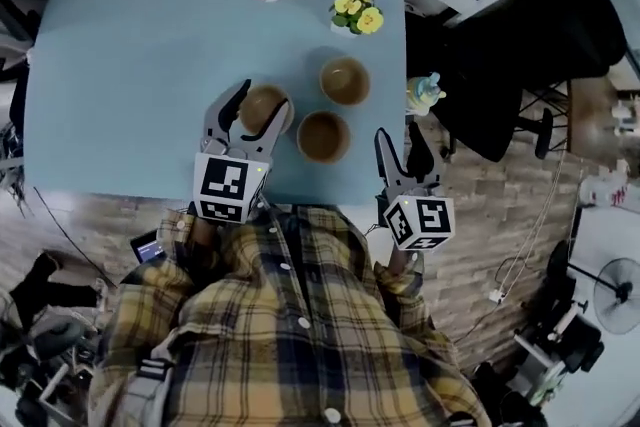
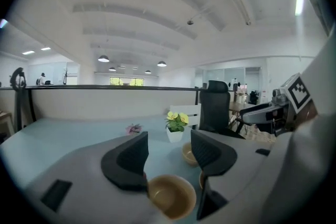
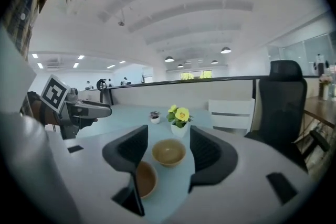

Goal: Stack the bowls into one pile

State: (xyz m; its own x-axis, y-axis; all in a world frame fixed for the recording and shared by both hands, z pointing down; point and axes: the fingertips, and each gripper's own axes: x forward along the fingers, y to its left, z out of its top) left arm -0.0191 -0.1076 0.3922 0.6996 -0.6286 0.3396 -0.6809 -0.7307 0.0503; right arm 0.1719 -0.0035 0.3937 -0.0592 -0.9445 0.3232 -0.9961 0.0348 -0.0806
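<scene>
We find no stacking done: three bowls sit singly and close together on the blue desk (image 1: 120, 65), right of centre in the head view, none inside another. They are the left bowl (image 1: 268, 101), the upper bowl (image 1: 345, 80) below the yellow flower pot (image 1: 357, 13), and the lower bowl (image 1: 323, 136). Both nestings are outstanding. The left gripper (image 1: 255, 107) reaches in from the lower edge, its fingers (image 2: 126, 161) spread with the left bowl (image 2: 170, 195) low between them. They are not clamped on it, and we cannot confirm contact. We judge a first pick is being set up. The right gripper (image 1: 398, 150) hangs off the desk's lower right corner with fingers (image 3: 126, 153) apart, holding nothing and pointing towards the bowls.
</scene>
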